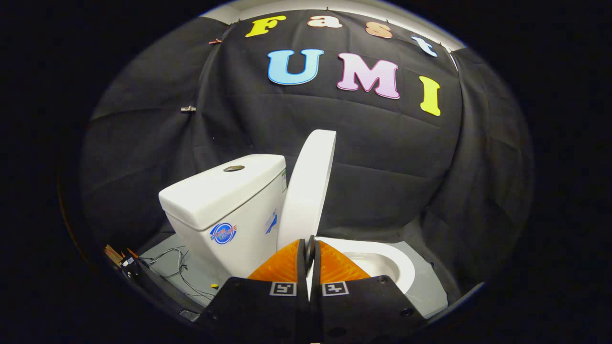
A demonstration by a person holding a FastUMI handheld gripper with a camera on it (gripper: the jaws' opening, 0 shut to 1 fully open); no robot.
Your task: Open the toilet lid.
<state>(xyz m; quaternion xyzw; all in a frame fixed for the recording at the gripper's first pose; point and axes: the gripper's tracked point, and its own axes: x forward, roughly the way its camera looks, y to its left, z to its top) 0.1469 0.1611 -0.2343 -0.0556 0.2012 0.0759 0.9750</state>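
Lighting, your gripper view: even overhead light, bright sheen on the tank [224, 191], dim cloth wall [382, 157], strong fisheye bending at edges, sharp focus.

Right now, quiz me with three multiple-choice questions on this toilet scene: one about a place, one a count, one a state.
1. Where does the flush button sit?
A. on top of the tank
B. on the bowl rim
C. on the floor

2. How many stickers show on the tank?
A. none
B. one
C. at least two

3. How does the toilet lid stand?
A. flat on the bowl
B. raised, near upright beside the tank
C. lying on the floor

Answers:
1 A, the round button lies on the tank's top.
2 C, one sticker per visible face.
3 B, the lid stands up beyond the tongs, whose tips are pressed together on nothing.
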